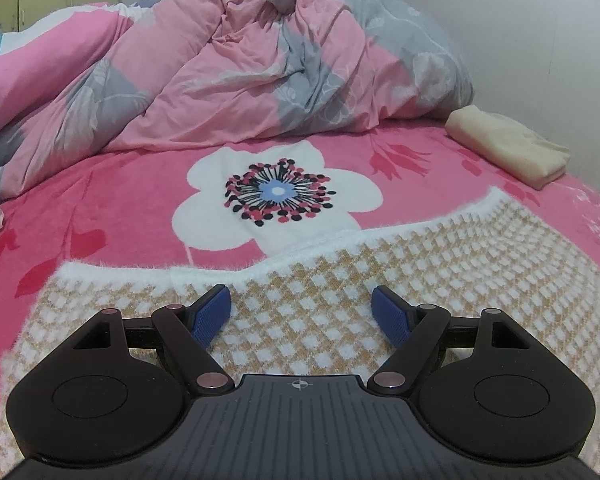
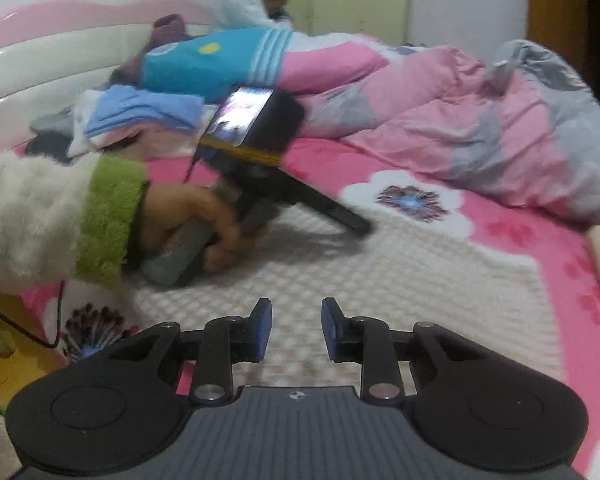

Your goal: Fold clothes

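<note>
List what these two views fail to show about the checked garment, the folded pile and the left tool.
- Checked garment: its near part is hidden by the left gripper body in the left wrist view, so its type stays unclear.
- Cream folded cloth: cut off by the frame edge in the right wrist view.
- Left gripper: motion-blurred in the right wrist view.
- Phone screen: blurred, unreadable.

Left tongs (image 1: 302,312) gape above checked sweater (image 1: 340,280) on bed (image 1: 120,208).
</note>
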A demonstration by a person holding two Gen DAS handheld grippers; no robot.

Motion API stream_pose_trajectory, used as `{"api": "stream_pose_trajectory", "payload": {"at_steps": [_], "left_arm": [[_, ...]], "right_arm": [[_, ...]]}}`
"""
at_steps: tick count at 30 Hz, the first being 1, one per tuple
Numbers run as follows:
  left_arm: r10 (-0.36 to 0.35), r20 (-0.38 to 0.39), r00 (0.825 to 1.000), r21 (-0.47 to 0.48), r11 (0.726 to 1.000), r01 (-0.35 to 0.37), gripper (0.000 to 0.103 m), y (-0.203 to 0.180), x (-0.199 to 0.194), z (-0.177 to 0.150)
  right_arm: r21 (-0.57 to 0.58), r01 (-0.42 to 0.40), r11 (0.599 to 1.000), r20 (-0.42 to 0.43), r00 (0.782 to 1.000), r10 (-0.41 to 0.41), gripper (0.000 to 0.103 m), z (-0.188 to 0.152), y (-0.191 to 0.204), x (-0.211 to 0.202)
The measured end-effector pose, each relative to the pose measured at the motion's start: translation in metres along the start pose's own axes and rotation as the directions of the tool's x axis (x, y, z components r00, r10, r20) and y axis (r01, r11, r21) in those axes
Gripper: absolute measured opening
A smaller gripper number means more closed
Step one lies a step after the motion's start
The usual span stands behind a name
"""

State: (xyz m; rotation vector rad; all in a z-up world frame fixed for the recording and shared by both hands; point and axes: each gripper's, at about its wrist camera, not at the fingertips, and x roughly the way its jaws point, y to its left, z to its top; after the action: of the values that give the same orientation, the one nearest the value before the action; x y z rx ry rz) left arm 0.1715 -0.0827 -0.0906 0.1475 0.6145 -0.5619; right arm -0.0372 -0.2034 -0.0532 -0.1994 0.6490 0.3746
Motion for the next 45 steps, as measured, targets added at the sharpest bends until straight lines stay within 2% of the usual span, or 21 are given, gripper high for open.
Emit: {"api": "stream_pose_trajectory", "payload": {"at_steps": [3, 6, 9, 11, 16, 19, 21, 23, 28, 32, 37, 38, 40, 42, 45], "left_arm": [[0.008, 0.011, 1.000, 0.009, 1.000, -0.008, 0.079, -0.001, -0.002, -0.001], [0.053, 0.007, 0.999, 0.024, 0.998, -0.053, 0.079, -0.003, -0.017, 0.007], [0.091, 0.013, 0.996, 0.035, 0.995, -0.092, 0.079, -0.006, -0.050, 0.010], [0.057, 0.019, 0.998, 0.024, 0.998, -0.057, 0.079, -0.008, -0.085, 0.005], [0.029, 0.040, 0.999, 0.010, 1.000, -0.029, 0.076, -0.022, -0.154, -0.040], [0.037, 0.038, 0.999, -0.063, 0.997, -0.035, 0.060, -0.025, -0.167, -0.065], [0.026, 0.046, 0.999, -0.109, 0.994, -0.020, 0.053, -0.024, -0.173, -0.079], [0.010, 0.063, 0.998, -0.111, 0.994, -0.003, 0.051, -0.029, -0.174, -0.088], [0.018, 0.083, 0.996, -0.052, 0.999, -0.014, 0.053, -0.039, -0.173, -0.093], [0.023, 0.099, 0.995, -0.004, 1.000, -0.023, 0.049, -0.048, -0.172, -0.097], [0.029, 0.116, 0.993, 0.057, 0.998, -0.036, 0.051, -0.059, -0.171, -0.102], [0.034, 0.087, 0.996, 0.082, 0.996, -0.041, 0.051, -0.062, -0.162, -0.107], [0.075, -0.042, 0.996, 0.106, 0.992, -0.070, 0.052, -0.062, -0.127, -0.124], [0.036, 0.014, 0.999, 0.061, 0.997, -0.037, 0.052, -0.051, -0.127, -0.133], [0.012, 0.006, 1.000, -0.014, 1.000, -0.011, 0.049, -0.040, -0.148, -0.117]], "right_arm": [[0.063, -0.019, 0.998, -0.023, 1.000, 0.021, 0.031, -0.030, -0.008, 0.034], [0.194, -0.077, 0.978, -0.035, 0.996, 0.085, 0.031, -0.025, -0.029, 0.028], [0.188, -0.082, 0.979, -0.018, 0.996, 0.086, 0.032, -0.029, -0.029, 0.026], [0.199, -0.086, 0.976, -0.005, 0.996, 0.089, 0.032, -0.032, -0.029, 0.026], [0.232, -0.103, 0.967, 0.014, 0.995, 0.102, 0.032, -0.036, -0.030, 0.029], [0.241, -0.105, 0.965, 0.019, 0.994, 0.104, 0.032, -0.037, -0.031, 0.030], [0.246, -0.105, 0.964, 0.022, 0.994, 0.103, 0.032, -0.038, -0.032, 0.030], [0.253, -0.104, 0.962, 0.024, 0.995, 0.102, 0.032, -0.040, -0.031, 0.029], [0.262, -0.097, 0.960, 0.020, 0.995, 0.096, 0.033, -0.040, -0.030, 0.030], [0.270, -0.089, 0.959, 0.019, 0.996, 0.087, 0.033, -0.041, -0.029, 0.028], [0.285, -0.097, 0.953, 0.017, 0.995, 0.097, 0.033, -0.040, -0.032, 0.030], [0.287, -0.097, 0.953, 0.018, 0.995, 0.096, 0.033, -0.040, -0.032, 0.030], [0.288, -0.095, 0.953, 0.018, 0.995, 0.094, 0.033, -0.040, -0.031, 0.030], [0.286, -0.092, 0.954, 0.014, 0.996, 0.092, 0.033, -0.040, -0.030, 0.031], [0.290, -0.092, 0.953, 0.006, 0.996, 0.094, 0.033, -0.038, -0.031, 0.030]]}}
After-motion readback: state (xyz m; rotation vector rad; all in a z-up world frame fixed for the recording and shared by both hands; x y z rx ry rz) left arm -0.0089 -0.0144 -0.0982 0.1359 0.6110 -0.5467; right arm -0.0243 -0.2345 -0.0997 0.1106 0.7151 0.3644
